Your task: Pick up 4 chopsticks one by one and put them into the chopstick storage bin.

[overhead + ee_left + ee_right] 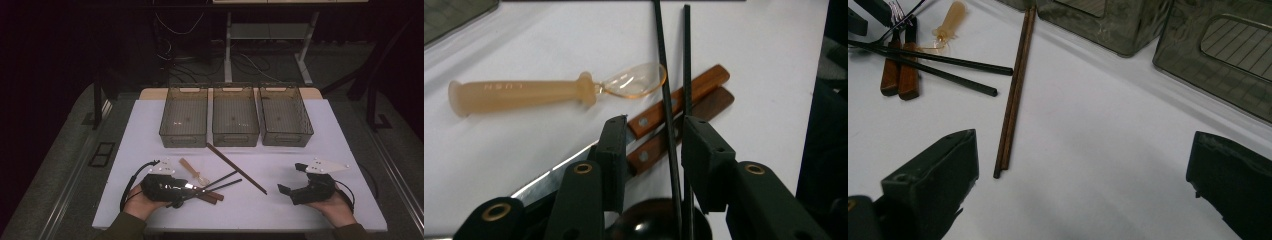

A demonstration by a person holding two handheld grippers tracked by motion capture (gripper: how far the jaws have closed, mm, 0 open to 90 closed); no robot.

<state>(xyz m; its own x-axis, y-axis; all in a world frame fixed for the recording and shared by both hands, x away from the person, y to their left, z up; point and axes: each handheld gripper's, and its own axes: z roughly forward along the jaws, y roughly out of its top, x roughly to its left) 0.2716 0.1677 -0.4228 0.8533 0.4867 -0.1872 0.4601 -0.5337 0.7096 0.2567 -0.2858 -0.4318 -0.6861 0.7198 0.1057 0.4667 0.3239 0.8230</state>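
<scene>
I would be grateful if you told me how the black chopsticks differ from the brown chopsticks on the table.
The black chopsticks are dark and thin, while the brown chopsticks are wood-coloured and look thicker. The black pair lies splayed, tips apart, across the wooden-handled knives; the brown pair lies tight together on the bare white table. The black pair runs between the fingers of the left gripper; the brown pair lies apart from both grippers. Both are long, straight pairs.

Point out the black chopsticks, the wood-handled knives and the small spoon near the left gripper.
black chopsticks (668, 100): left gripper view, mid-shaft of the left stick.
wood-handled knives (684, 92): left gripper view, upper wooden handle.
small spoon (519, 94): left gripper view, its pale handle.
</scene>
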